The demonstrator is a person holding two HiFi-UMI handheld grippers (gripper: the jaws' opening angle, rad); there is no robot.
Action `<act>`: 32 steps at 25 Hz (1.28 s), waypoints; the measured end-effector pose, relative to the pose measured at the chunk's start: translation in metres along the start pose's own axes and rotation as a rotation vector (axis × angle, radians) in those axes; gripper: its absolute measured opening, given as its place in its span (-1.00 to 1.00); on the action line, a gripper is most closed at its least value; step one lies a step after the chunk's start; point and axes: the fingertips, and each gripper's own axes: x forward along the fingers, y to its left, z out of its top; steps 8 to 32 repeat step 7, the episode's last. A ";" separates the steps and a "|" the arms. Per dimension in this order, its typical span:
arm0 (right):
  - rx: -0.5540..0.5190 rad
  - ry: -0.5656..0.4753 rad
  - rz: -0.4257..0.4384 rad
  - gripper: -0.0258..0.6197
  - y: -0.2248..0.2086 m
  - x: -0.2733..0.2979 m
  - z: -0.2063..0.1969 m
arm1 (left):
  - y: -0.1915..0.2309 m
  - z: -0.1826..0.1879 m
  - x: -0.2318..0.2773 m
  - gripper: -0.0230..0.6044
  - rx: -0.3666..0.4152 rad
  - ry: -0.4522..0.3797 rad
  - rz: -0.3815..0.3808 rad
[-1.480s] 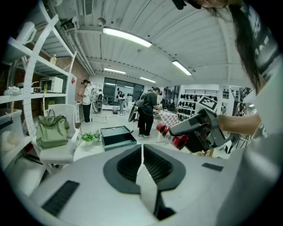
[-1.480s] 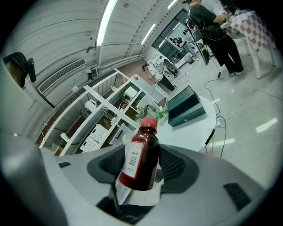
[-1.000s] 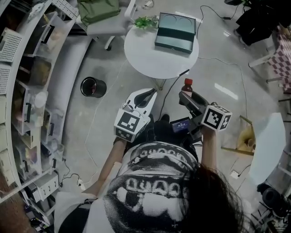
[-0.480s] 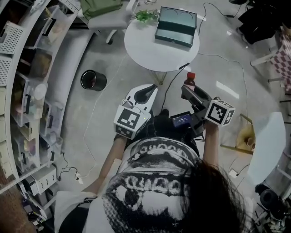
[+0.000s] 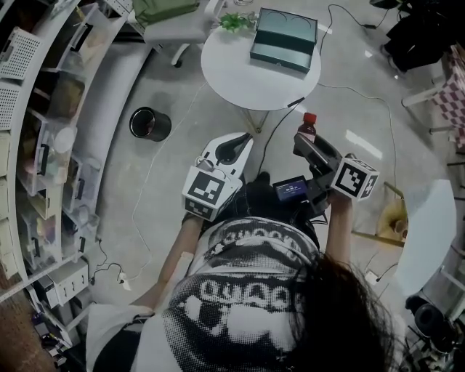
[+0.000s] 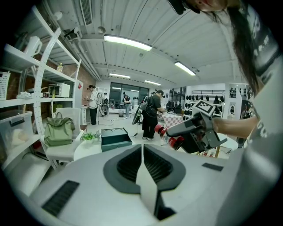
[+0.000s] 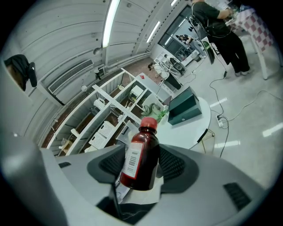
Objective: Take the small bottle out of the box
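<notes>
Ahead of me a round white table carried a small green plant at its far edge, a pale chair with a green bag stood beside it, a black bin sat on the floor, and curved white shelves of storage boxes ran along my left.

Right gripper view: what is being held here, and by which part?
The right gripper clamps a small dark-red bottle with a red cap and white barcode label by its lower body.
</notes>
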 end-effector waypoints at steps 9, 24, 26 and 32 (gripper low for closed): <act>-0.002 0.002 0.003 -0.18 -0.002 -0.002 -0.004 | -0.003 -0.007 -0.004 -0.86 0.000 0.018 0.011; -0.002 0.002 0.003 -0.18 -0.002 -0.002 -0.004 | -0.003 -0.007 -0.004 -0.86 0.000 0.018 0.011; -0.002 0.002 0.003 -0.18 -0.002 -0.002 -0.004 | -0.003 -0.007 -0.004 -0.86 0.000 0.018 0.011; -0.002 0.002 0.003 -0.18 -0.002 -0.002 -0.004 | -0.003 -0.007 -0.004 -0.86 0.000 0.018 0.011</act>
